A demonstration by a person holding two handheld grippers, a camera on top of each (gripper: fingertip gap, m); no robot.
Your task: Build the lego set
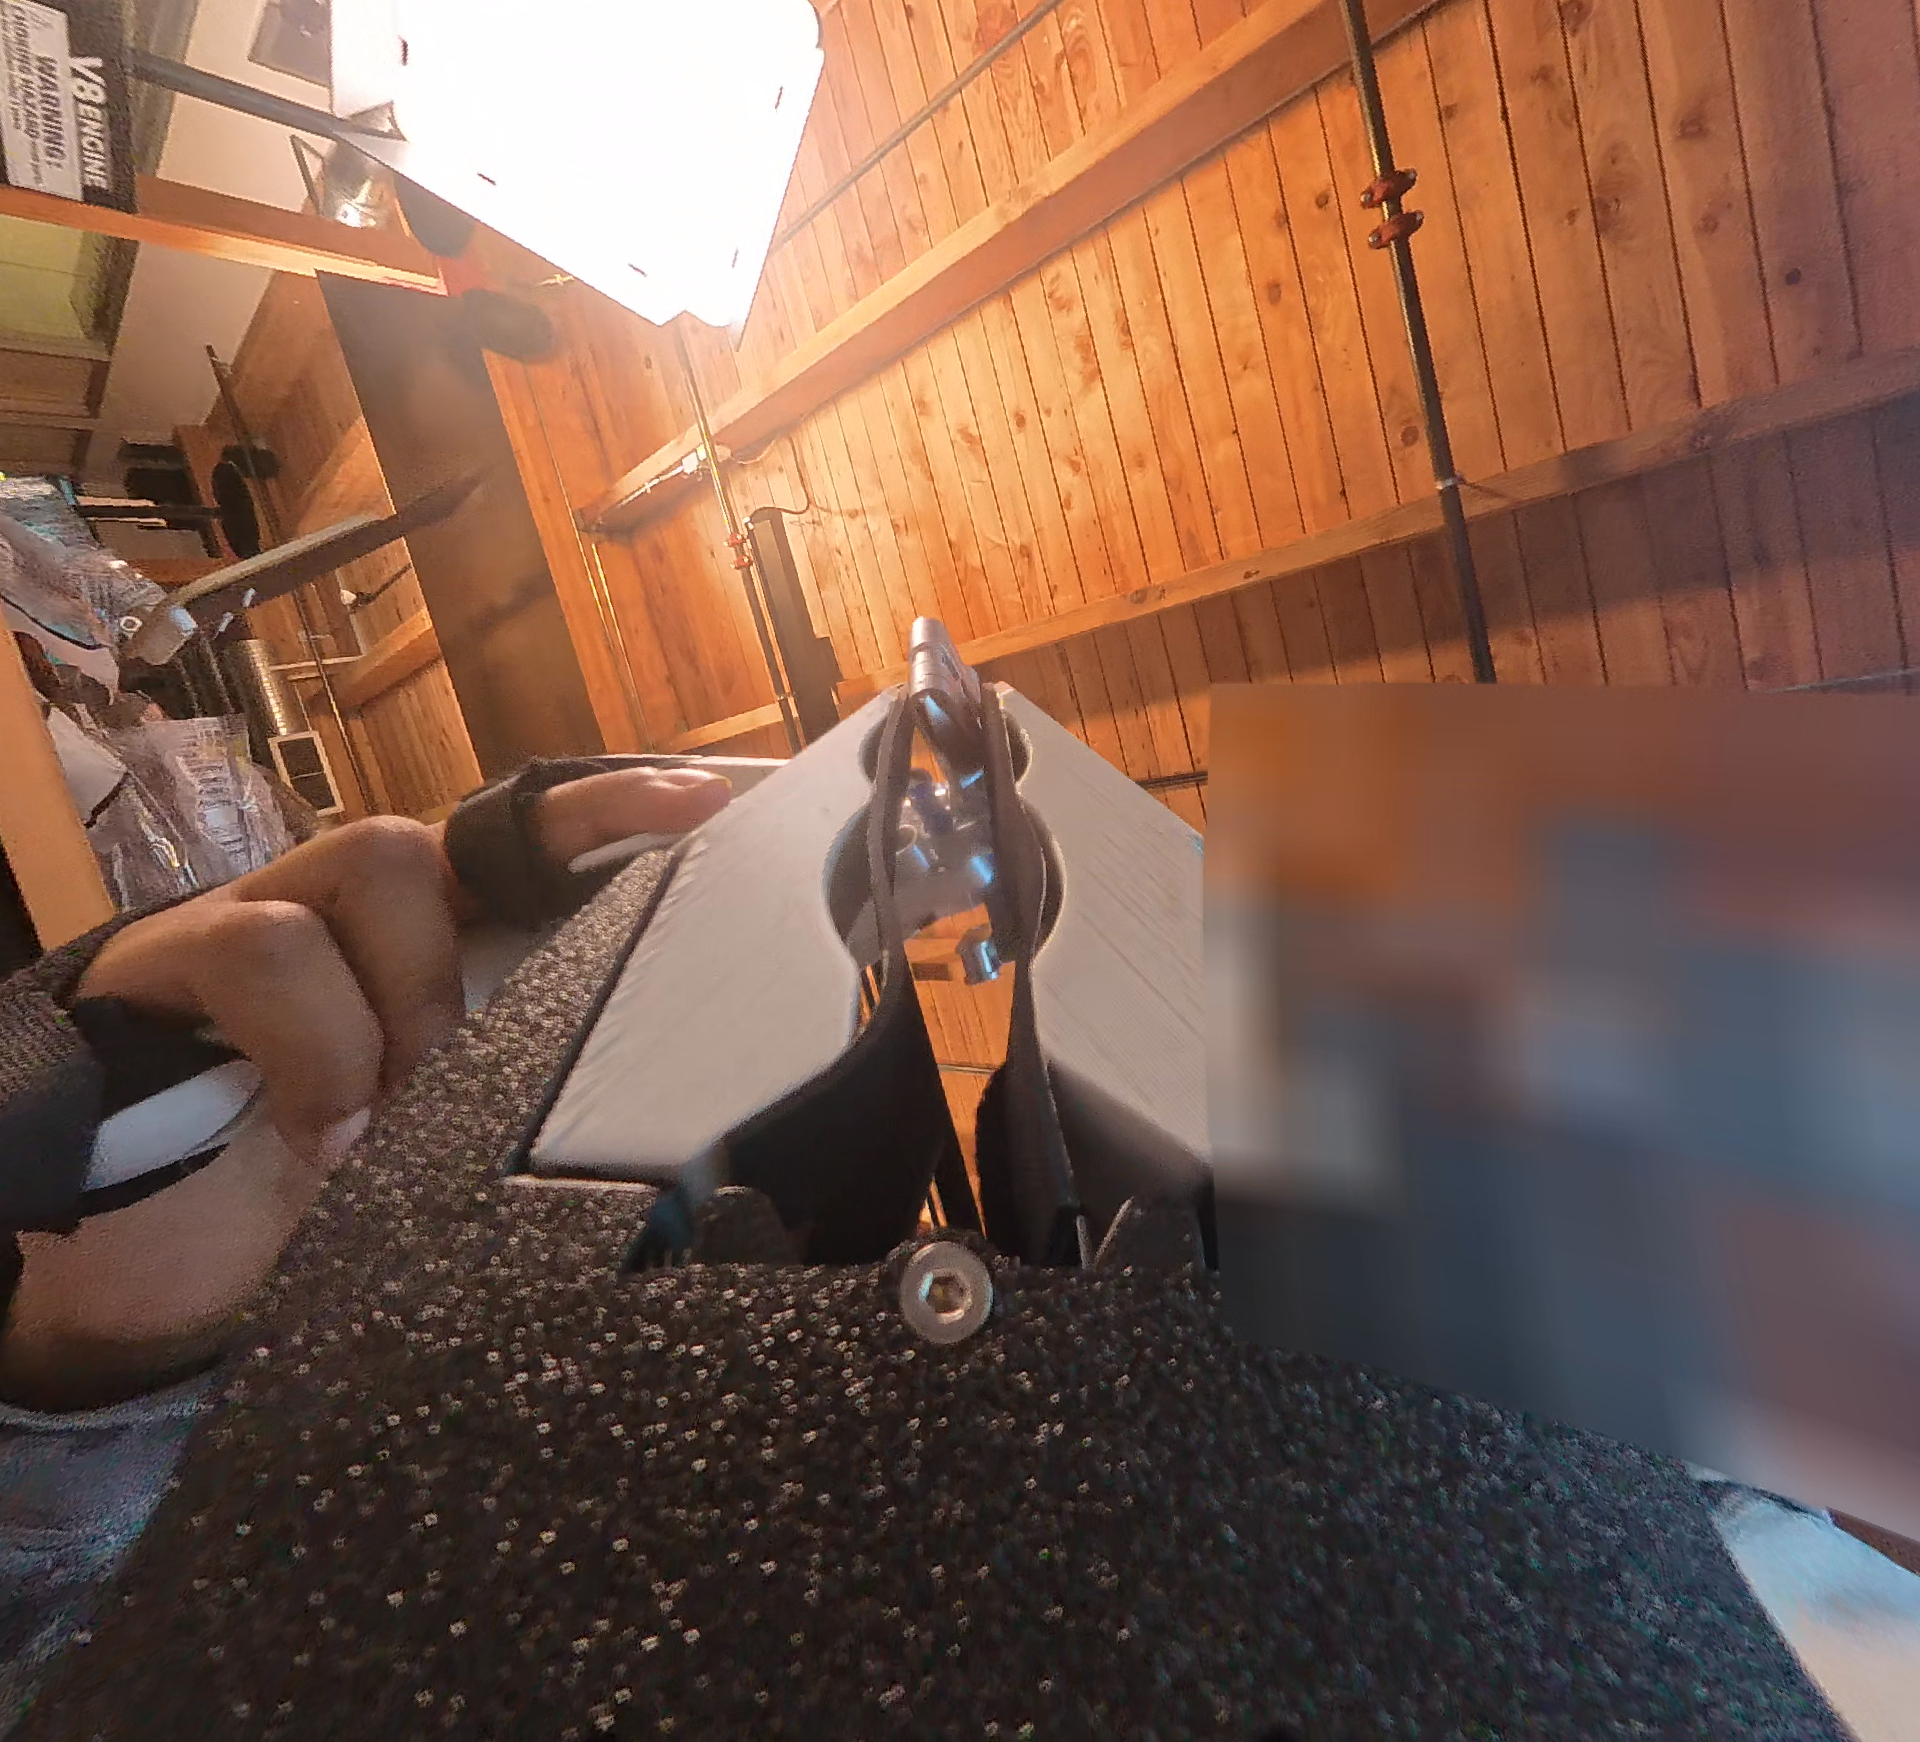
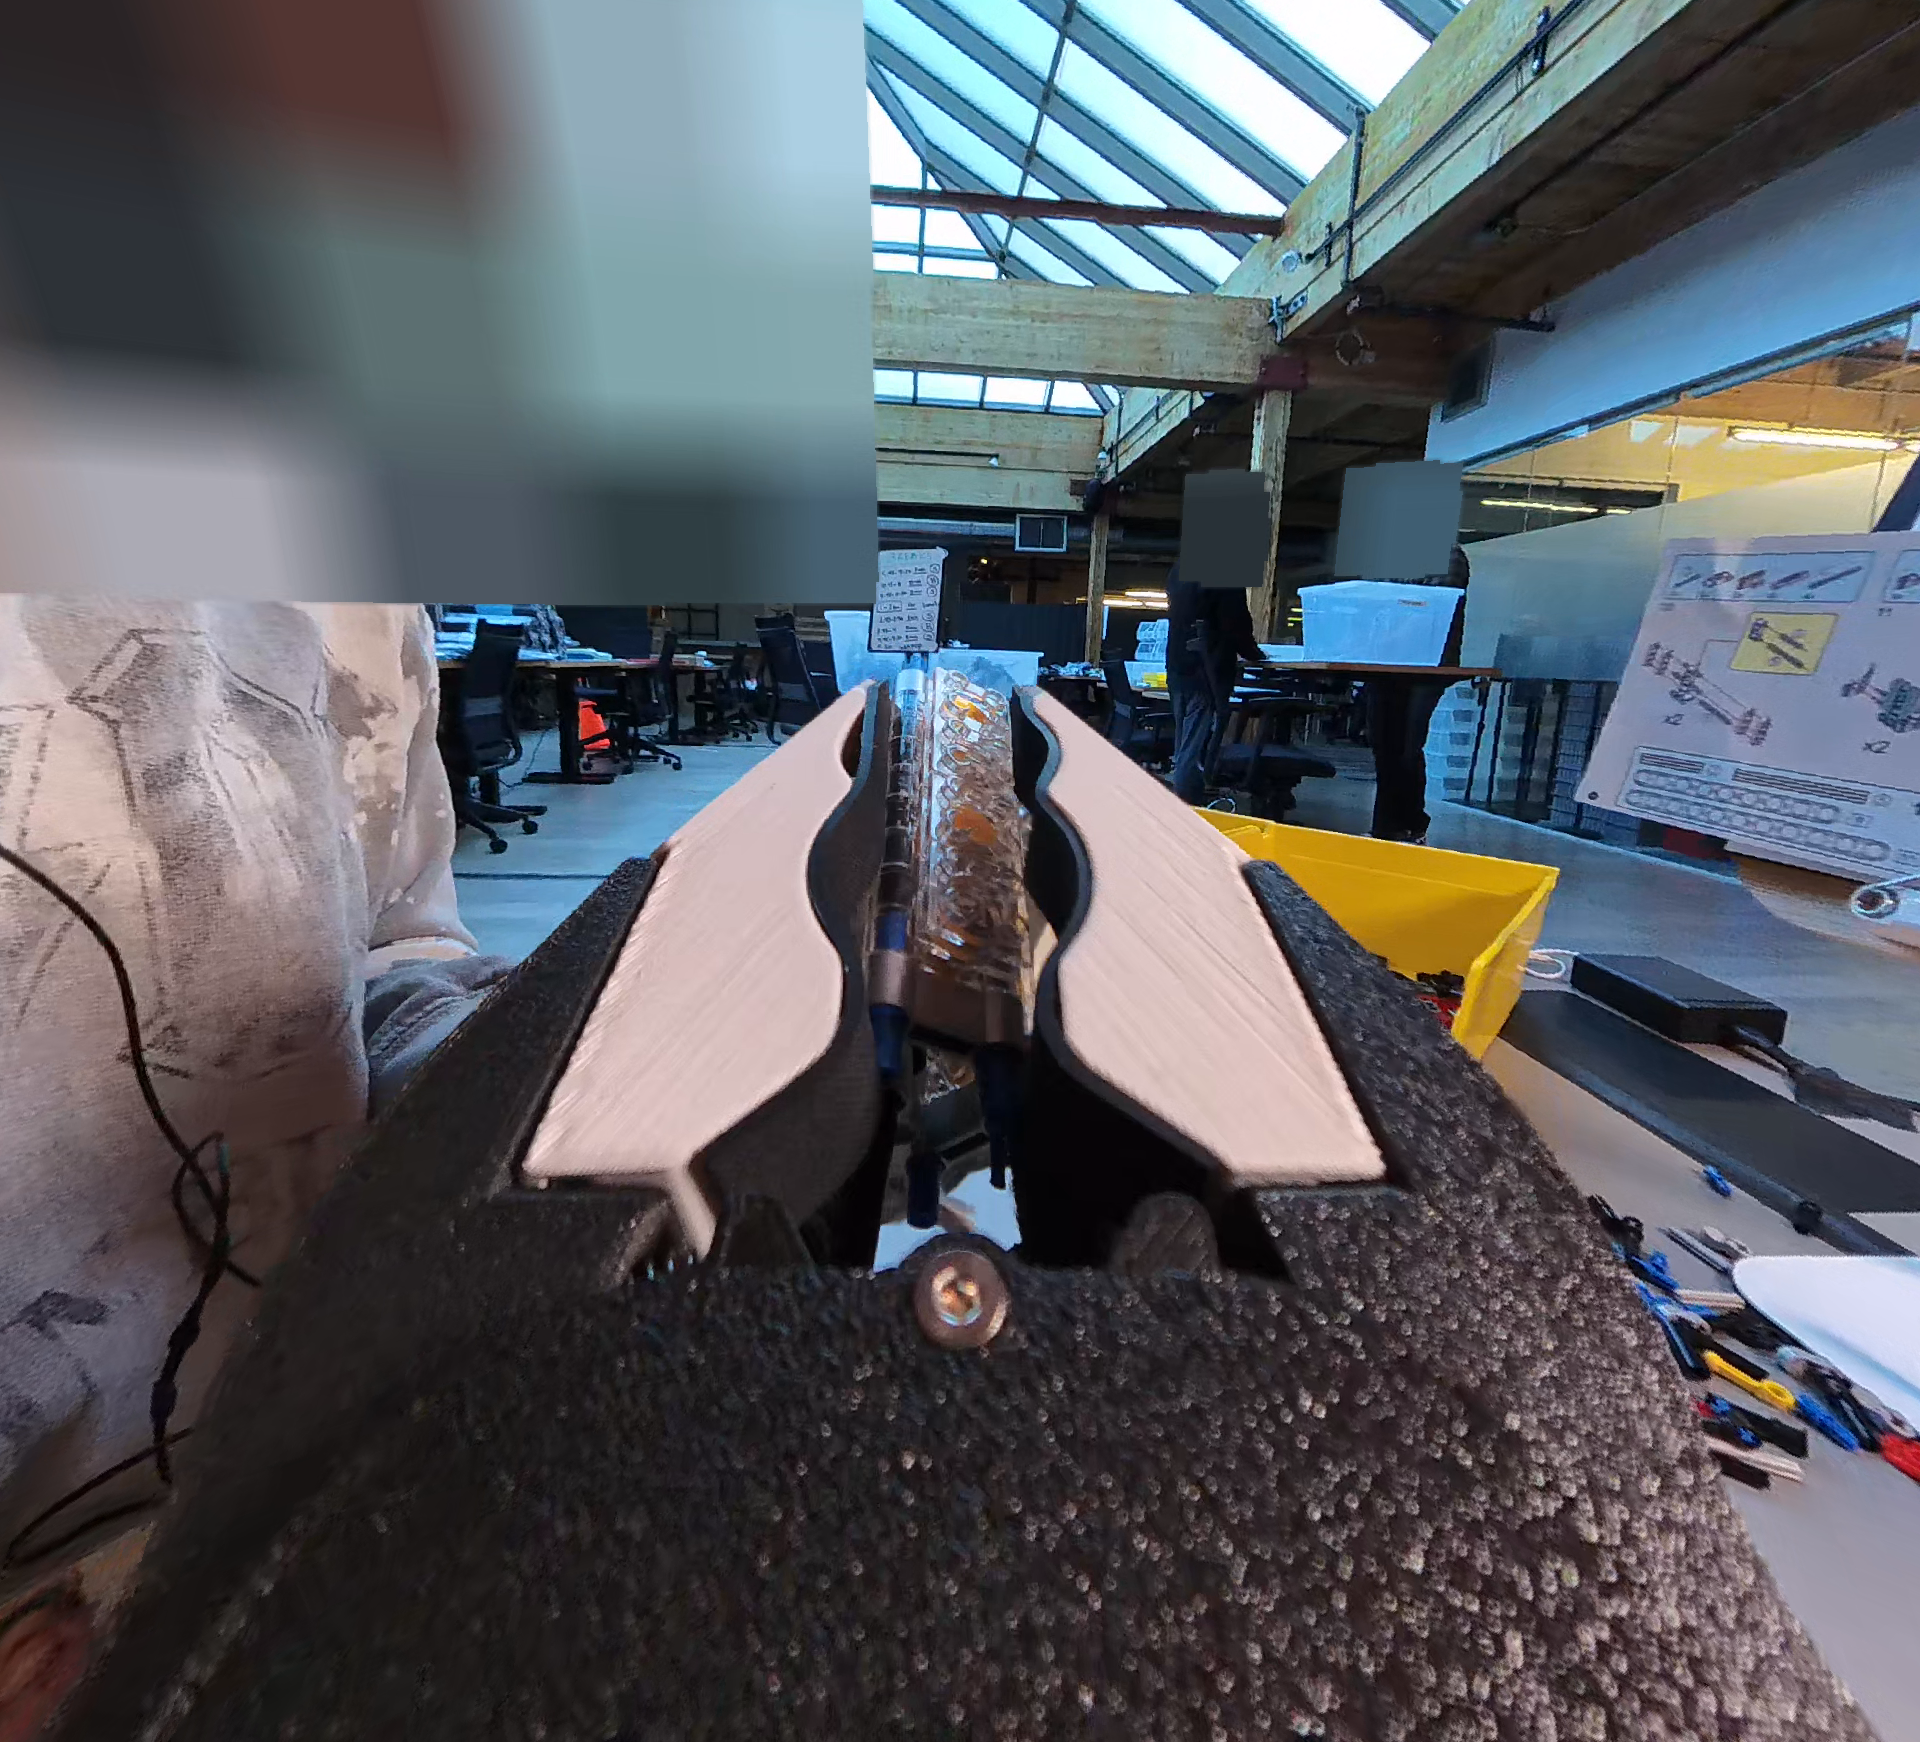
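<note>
Right gripper clamping clear beam assembly (orange flecks), left gripper pinching grey piece

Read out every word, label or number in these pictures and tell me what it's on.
I won't repeat writing; these things bear it.
Black box with red and white labels, upper left: bold print.
White sheet on a stand: rows too small to read.
White instruction page with diagrams, right: tiny markings.
</note>
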